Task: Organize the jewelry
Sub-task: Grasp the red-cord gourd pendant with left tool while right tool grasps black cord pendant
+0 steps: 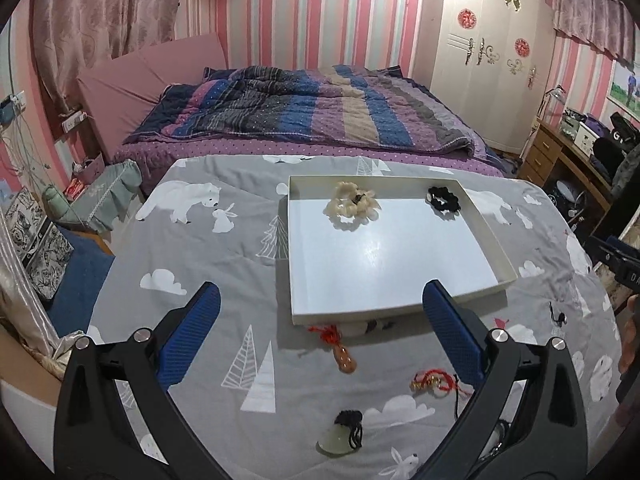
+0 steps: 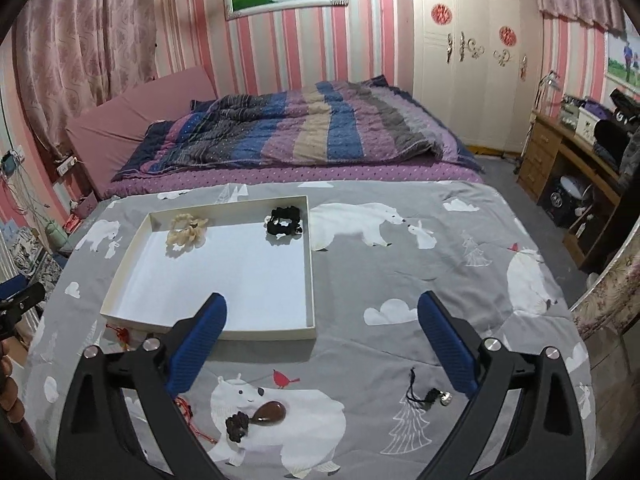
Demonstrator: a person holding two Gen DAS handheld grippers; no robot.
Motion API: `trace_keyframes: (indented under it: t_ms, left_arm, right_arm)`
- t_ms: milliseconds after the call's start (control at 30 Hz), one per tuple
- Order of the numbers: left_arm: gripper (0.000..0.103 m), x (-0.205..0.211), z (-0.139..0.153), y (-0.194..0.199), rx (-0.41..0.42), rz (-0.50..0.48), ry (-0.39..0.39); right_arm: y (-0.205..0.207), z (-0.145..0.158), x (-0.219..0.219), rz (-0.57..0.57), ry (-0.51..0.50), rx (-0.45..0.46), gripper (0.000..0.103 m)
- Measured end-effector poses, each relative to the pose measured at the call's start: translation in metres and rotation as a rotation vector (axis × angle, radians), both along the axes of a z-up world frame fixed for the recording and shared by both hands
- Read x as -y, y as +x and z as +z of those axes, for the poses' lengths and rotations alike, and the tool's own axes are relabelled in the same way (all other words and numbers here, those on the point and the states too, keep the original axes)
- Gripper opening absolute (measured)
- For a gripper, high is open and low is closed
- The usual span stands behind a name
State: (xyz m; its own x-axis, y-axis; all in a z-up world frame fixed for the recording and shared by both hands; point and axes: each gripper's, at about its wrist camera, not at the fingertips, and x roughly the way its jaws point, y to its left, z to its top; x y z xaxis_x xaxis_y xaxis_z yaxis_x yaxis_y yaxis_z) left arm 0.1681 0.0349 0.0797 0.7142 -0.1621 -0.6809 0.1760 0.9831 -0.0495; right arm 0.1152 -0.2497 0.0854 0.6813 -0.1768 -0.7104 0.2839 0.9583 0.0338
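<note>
Both grippers, left (image 1: 320, 332) and right (image 2: 320, 336), hang spread wide, holding nothing. Two scrunchies lie in the tray (image 1: 400, 304); pendants (image 2: 272, 414) stay scattered on the table. Cords could snag or drag the cloth (image 1: 224, 248).

both wrist views angled down over the bedspread (image 1: 224, 264), near, sharing the white tray (image 1: 298, 248)

I see the shallow white tray (image 1: 400, 260) lying flat on the grey bedspread, with a cream scrunchie (image 1: 352, 204) and a black scrunchie (image 1: 443, 199) along its far edge. Pendants and red-corded charms (image 1: 434, 383) lie loose in front.
</note>
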Motion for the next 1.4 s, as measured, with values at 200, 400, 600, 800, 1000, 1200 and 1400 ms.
trace_keyframes:
  t_ms: [200, 400, 600, 800, 1000, 1200, 1400]
  left_arm:
    - [0.1, 0.003, 0.0, -0.02, 0.03, 0.002, 0.015]
    - [0.1, 0.006, -0.006, -0.028, 0.022, -0.007, 0.009]
    - [0.1, 0.009, -0.023, -0.023, -0.015, -0.005, 0.026]
    - [0.1, 0.014, -0.051, -0.011, -0.073, -0.013, 0.038]
    - [0.1, 0.023, -0.083, 0.007, -0.129, -0.01, 0.067]
    - [0.1, 0.025, -0.104, 0.026, -0.156, -0.016, 0.054]
    - [0.1, 0.028, -0.126, 0.041, -0.191, -0.015, 0.06]
  right_arm:
    - [-0.018, 0.003, -0.005, -0.005, -0.026, 0.023, 0.096]
    - [-0.032, 0.003, -0.009, -0.016, -0.064, 0.043, 0.096]
    - [-0.043, -0.012, -0.002, -0.038, -0.082, 0.019, 0.096]
    - [-0.05, -0.033, 0.009, -0.064, -0.083, -0.011, 0.096]
    - [-0.052, -0.061, 0.023, -0.083, -0.078, -0.053, 0.096]
    - [-0.046, -0.088, 0.033, -0.079, -0.079, -0.088, 0.096]
    - [-0.046, -0.111, 0.049, -0.096, -0.078, -0.116, 0.096]
